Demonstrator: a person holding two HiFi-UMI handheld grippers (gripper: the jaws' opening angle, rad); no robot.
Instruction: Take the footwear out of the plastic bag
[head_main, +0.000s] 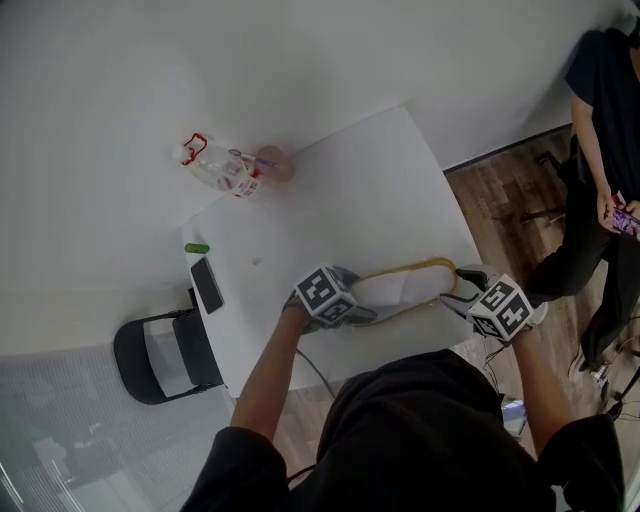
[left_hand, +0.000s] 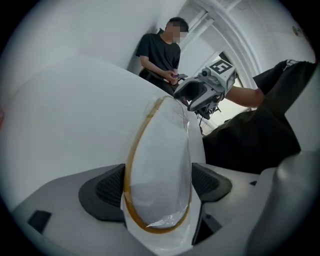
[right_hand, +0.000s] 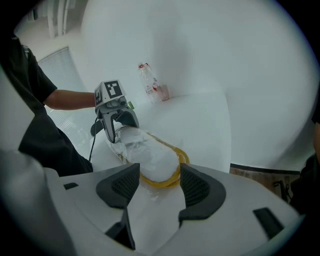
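A white slipper (head_main: 400, 285) with yellow trim lies in a clear plastic bag near the front edge of the white table (head_main: 350, 190). My left gripper (head_main: 352, 303) is at its left end. In the left gripper view the slipper (left_hand: 160, 170) fills the gap between the wide jaws of that gripper (left_hand: 157, 187), which is open. My right gripper (head_main: 462, 285) is at the other end. Seen from the right gripper view, it (right_hand: 159, 185) is open too, with the slipper's tip (right_hand: 152, 160) and some bag film between its fingertips. Each gripper shows in the other's view, the right (left_hand: 200, 95) and the left (right_hand: 117, 122).
A plastic bottle (head_main: 225, 170) with a red cap lies at the table's far left corner beside a pinkish object (head_main: 275, 162). A black phone (head_main: 207, 285) and a small green item (head_main: 197, 248) sit at the left edge. A black chair (head_main: 165, 355) stands below. A person (head_main: 600, 180) stands at the right.
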